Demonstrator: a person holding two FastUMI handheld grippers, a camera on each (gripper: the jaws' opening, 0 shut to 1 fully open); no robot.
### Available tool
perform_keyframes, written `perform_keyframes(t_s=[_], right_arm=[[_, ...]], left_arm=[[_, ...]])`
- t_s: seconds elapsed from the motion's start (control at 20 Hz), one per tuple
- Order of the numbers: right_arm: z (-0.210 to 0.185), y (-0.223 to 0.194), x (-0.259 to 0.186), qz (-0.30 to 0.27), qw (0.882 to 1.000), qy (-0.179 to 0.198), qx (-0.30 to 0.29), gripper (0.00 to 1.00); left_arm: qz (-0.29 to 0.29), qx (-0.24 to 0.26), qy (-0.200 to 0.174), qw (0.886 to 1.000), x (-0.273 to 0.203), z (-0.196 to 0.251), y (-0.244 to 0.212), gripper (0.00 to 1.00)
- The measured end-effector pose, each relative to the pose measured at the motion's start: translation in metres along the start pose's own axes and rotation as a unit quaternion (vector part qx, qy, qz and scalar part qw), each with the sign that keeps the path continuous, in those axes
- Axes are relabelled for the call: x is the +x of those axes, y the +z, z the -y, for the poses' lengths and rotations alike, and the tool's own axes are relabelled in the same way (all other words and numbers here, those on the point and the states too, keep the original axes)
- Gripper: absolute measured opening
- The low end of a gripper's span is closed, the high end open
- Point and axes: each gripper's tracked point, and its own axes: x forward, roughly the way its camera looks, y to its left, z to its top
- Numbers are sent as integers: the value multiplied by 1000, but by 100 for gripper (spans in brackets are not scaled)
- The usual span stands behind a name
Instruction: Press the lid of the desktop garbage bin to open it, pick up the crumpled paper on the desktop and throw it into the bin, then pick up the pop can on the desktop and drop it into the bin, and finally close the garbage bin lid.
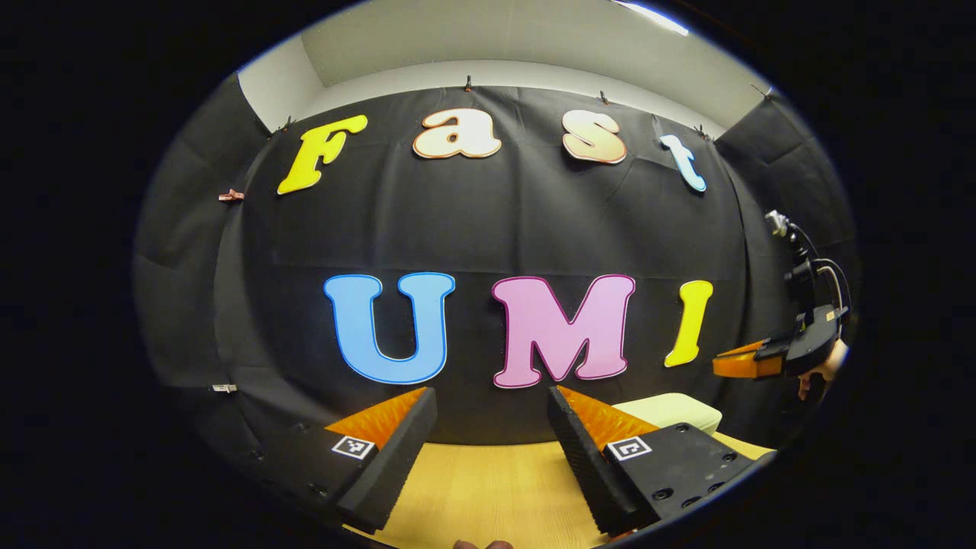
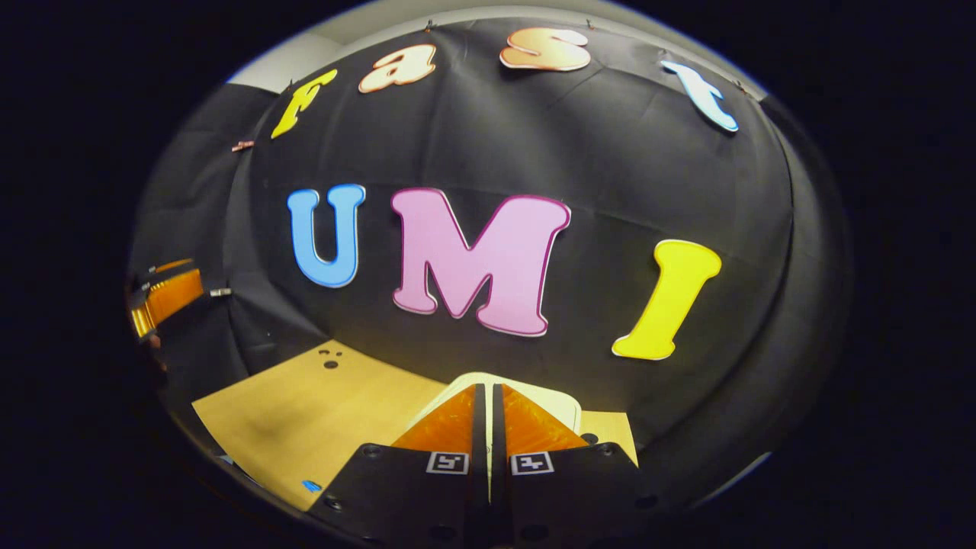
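Looking along your left gripper (image 1: 492,415) in the left gripper view, you have its fingers spread wide with nothing between them, raised above the wooden desktop (image 1: 488,488), whose pale boards fill the gap at 6 o'clock. Just past the right-hand finger, at about 4 o'clock, the cream lid of the garbage bin (image 1: 675,409) peeks out against the black cloth wall (image 1: 488,221), lying flat and closed. Far out at 3 o'clock you can see your right gripper (image 1: 728,364) pointing inward, with a hand (image 1: 820,374) behind it; from this side you cannot tell how its fingers stand. In the right gripper view, your right gripper (image 2: 488,396) has its two fingers brought together, only a thin dark slit between them, gripping nothing. They point straight at the garbage bin (image 2: 560,404), whose cream lid sits directly beyond the fingertips at 6 o'clock; whether the tips touch the lid cannot be told. The desktop (image 2: 320,412) spreads toward 8 o'clock, with a few small holes near its far edge. At 9 o'clock your left gripper (image 2: 164,297) shows at the rim.
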Motion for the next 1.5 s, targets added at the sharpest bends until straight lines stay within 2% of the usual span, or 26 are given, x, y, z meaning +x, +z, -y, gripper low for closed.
perform_keyframes(t_s=[0.45,0.95,1.1,1.25,1.4,1.5], right_arm=[[-9,-73,41,-78,997,20,11,5],[-7,-111,52,-119,992,20,25,5],[-3,-113,54,-115,992,1,44,6],[-4,-113,56,-109,994,-4,30,6],[-11,-94,55,-93,994,18,48,9],[-8,-87,52,-80,995,16,63,5]], left_arm=[[-9,-4,17,1000,-1,-7,-8,95],[-14,-1,21,1000,-2,-10,-11,95],[-16,-1,22,1000,-2,-11,-12,95],[-15,-1,25,1000,-2,-14,-12,95],[-12,2,25,1000,-1,-15,-10,95],[-10,2,24,1000,-2,-17,-8,95]])
